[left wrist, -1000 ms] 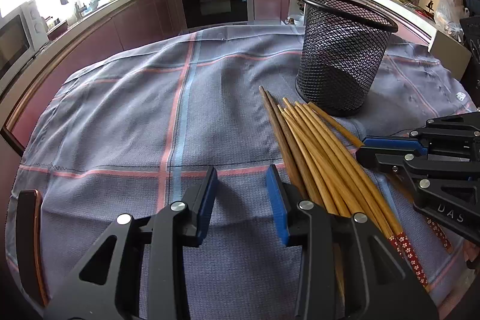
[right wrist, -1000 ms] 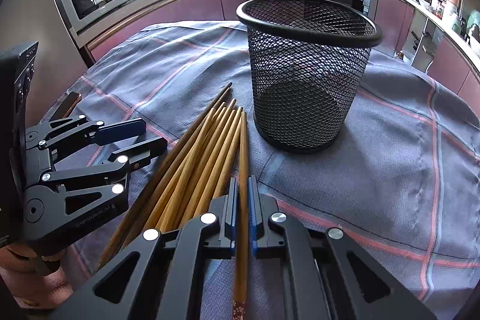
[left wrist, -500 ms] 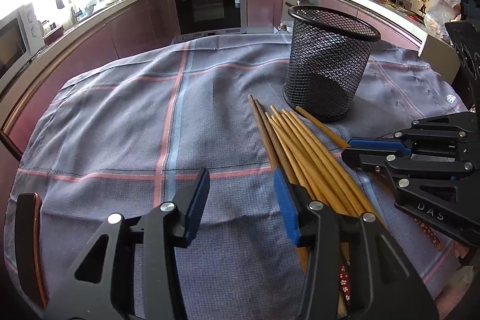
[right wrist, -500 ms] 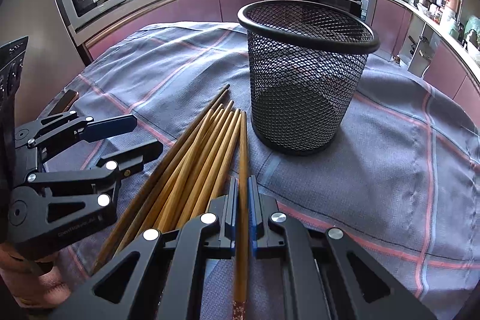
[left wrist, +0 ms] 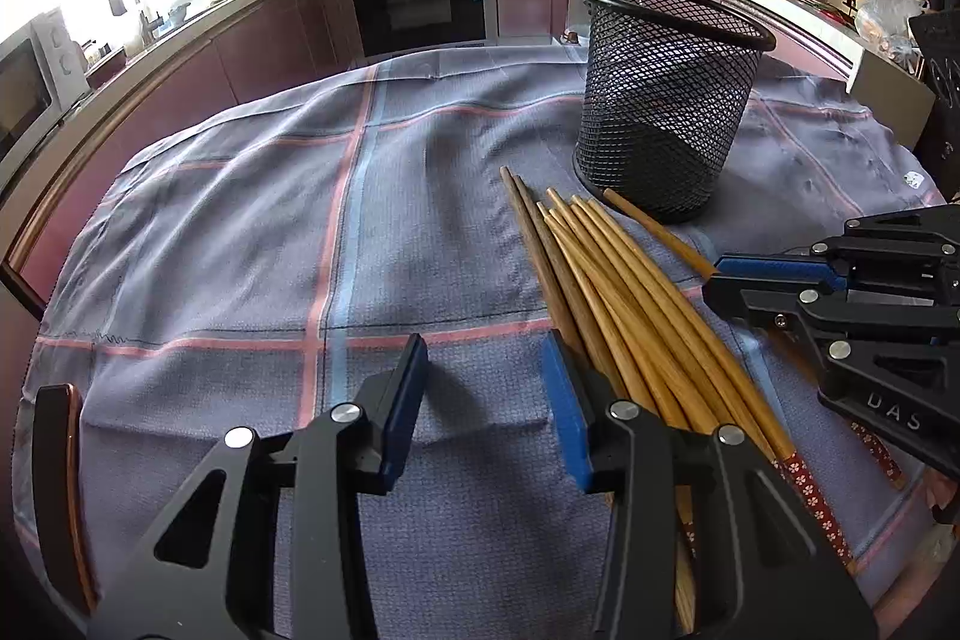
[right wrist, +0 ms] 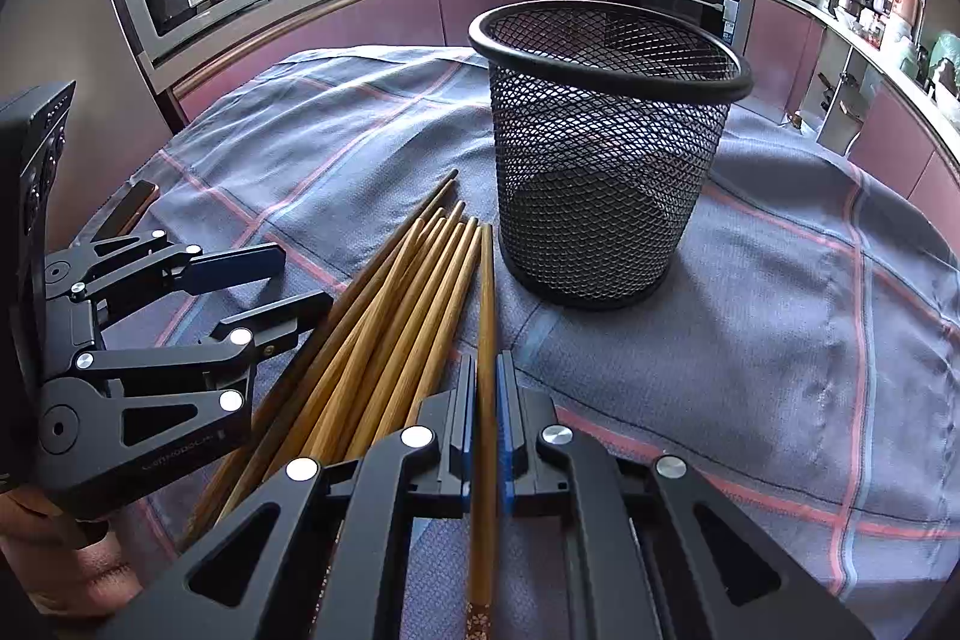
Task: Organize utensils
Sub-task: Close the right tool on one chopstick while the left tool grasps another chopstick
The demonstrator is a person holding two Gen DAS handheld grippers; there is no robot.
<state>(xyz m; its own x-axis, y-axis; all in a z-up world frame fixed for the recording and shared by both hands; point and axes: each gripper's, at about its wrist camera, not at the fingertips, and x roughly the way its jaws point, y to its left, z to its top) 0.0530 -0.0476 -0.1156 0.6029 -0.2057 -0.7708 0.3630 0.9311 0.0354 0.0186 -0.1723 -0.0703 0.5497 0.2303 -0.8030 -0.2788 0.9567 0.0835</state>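
My right gripper (right wrist: 486, 424): clamped tight on one chopstick (right wrist: 485, 316), tip near the basket's foot | my left gripper (left wrist: 483, 400): jaws partly apart, just closing a little, nothing between them | other chopsticks (left wrist: 606, 292): bundled on the cloth (left wrist: 240, 220) | mesh basket (right wrist: 600, 148): upright, just beyond.
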